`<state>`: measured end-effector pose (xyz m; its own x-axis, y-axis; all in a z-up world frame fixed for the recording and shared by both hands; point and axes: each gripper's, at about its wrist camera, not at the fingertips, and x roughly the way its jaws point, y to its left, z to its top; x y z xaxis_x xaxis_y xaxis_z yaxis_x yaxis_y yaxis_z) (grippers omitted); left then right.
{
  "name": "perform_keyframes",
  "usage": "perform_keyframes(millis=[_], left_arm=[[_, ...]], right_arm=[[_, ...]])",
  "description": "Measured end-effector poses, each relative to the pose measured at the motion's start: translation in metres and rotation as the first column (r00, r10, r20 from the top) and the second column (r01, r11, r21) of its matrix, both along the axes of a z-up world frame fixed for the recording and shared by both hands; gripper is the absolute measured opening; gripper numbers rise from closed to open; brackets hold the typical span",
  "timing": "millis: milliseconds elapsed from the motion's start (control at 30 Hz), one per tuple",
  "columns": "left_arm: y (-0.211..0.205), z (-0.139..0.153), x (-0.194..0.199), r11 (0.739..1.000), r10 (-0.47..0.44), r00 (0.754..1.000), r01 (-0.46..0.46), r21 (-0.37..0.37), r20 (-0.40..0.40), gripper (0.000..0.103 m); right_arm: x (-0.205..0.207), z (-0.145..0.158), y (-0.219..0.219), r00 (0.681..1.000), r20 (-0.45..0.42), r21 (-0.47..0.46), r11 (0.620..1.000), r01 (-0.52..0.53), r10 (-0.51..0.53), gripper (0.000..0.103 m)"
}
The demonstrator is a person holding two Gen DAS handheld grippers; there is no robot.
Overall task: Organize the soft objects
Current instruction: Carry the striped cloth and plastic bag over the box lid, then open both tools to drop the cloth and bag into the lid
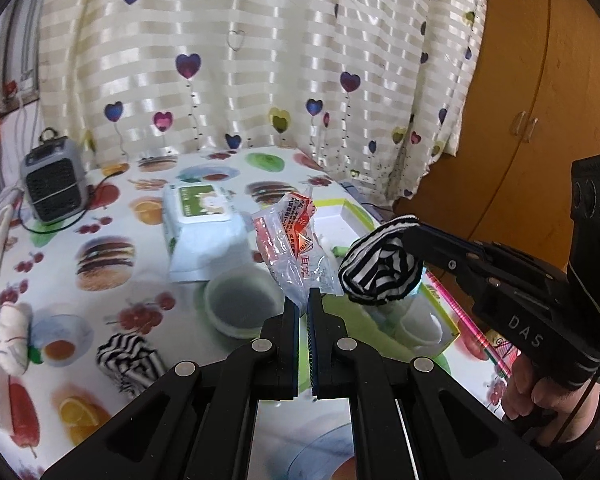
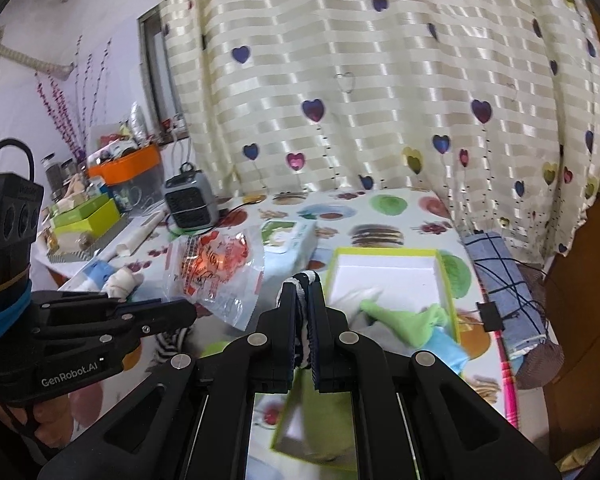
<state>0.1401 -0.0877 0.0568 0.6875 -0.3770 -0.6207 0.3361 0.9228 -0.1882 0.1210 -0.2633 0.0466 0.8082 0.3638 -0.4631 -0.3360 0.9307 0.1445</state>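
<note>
The right tool (image 2: 304, 292) is clamped on a black-and-white striped sock (image 1: 380, 270); in the left wrist view this sock hangs as a bundle at the right of the frame, above the counter (image 1: 220, 160). The left tool (image 1: 303, 300) has its two fingers nearly together, and nothing is seen between them.

In the right wrist view, a white box with a green rim (image 2: 384, 272) lies open in the middle of the frame. Inside it, at the lower part, there are a green cloth (image 2: 396, 320), a light blue cloth (image 2: 448, 346) and something white, all touching each other. The upper part of the box shows its white bottom.

A round plastic bowl (image 1: 240, 304) stands just in front of the left tool; its inside looks dark grey. A crumpled clear bag with red print (image 1: 296, 240) is just behind the bowl, beside a pack of wet wipes (image 1: 200, 224). A second striped sock (image 1: 128, 360) lies on the counter at the lower left, and a white sock roll (image 1: 14, 336) lies near the left edge.
</note>
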Motion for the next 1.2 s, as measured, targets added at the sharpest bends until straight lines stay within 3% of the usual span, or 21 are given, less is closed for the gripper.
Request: perform_keyframes(millis=[367,900,967,1133,1200], left_arm=[[-0.035,-0.011,0.042,0.999,-0.049,0.998,0.05,0.017,-0.024,0.004],[-0.057,-0.026,0.082,0.997,-0.069,0.996,0.071,0.031,-0.058,0.004],[-0.06,-0.028,0.086,0.997,-0.071,0.995,0.073,0.034,-0.068,0.004],[-0.071,-0.033,0.091,0.994,-0.099,0.992,0.102,0.042,-0.082,0.004],[-0.072,-0.035,0.094,0.993,-0.108,0.99,0.112,0.037,-0.092,0.006]], right_arm=[[0.047,-0.02,-0.045,0.991,-0.082,0.081,0.99,0.116,-0.109,0.006],[0.096,-0.045,-0.068,0.963,-0.167,0.113,0.967,0.231,-0.21,0.006],[0.097,-0.049,-0.07,0.96,-0.178,0.105,0.966,0.235,-0.214,0.009],[0.09,-0.049,-0.073,0.961,-0.168,0.105,0.965,0.24,-0.22,0.034],[0.086,-0.047,-0.075,0.96,-0.162,0.106,0.963,0.246,-0.228,0.038]])
